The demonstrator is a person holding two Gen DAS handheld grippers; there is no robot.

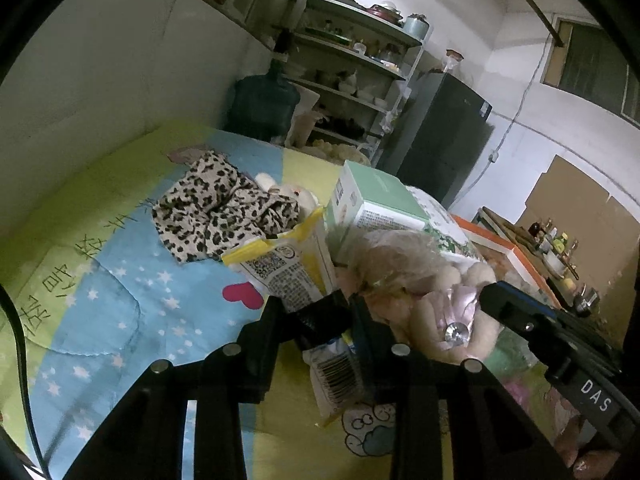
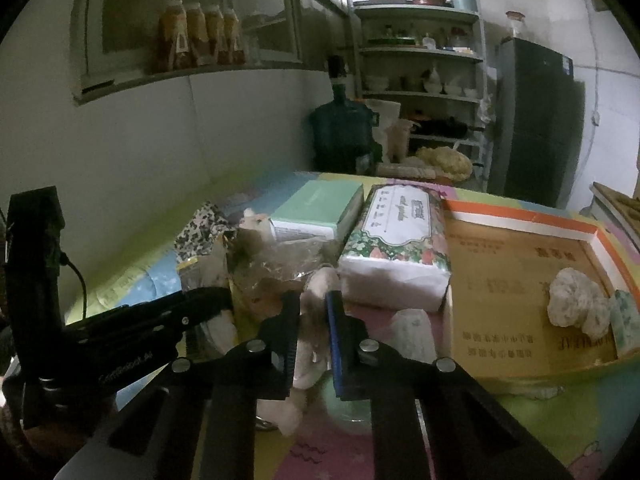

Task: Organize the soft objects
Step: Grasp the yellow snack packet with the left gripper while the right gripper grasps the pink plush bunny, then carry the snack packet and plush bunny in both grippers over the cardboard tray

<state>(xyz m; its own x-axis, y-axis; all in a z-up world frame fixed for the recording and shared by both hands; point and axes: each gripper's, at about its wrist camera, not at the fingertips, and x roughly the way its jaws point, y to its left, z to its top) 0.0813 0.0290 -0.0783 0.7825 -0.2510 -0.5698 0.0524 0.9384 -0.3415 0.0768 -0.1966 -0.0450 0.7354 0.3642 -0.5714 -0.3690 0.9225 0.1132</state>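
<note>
The left tongs (image 1: pixel 344 312) pinched a yellow-and-white packet (image 1: pixel 296 272) while the right tongs (image 2: pixel 314 320) pinched a cream plush toy (image 2: pixel 312 336), both near the counter's (image 1: pixel 120 320) front edge.

Both your wrist cameras sit low and close over the bench (image 1: pixel 120 320), tilted down along the fingers toward the back shelves (image 2: pixel 420 52). Both views share the green box (image 1: pixel 376 196), the leopard cloth (image 1: pixel 216 208) and the fridge (image 2: pixel 536 120).
</note>
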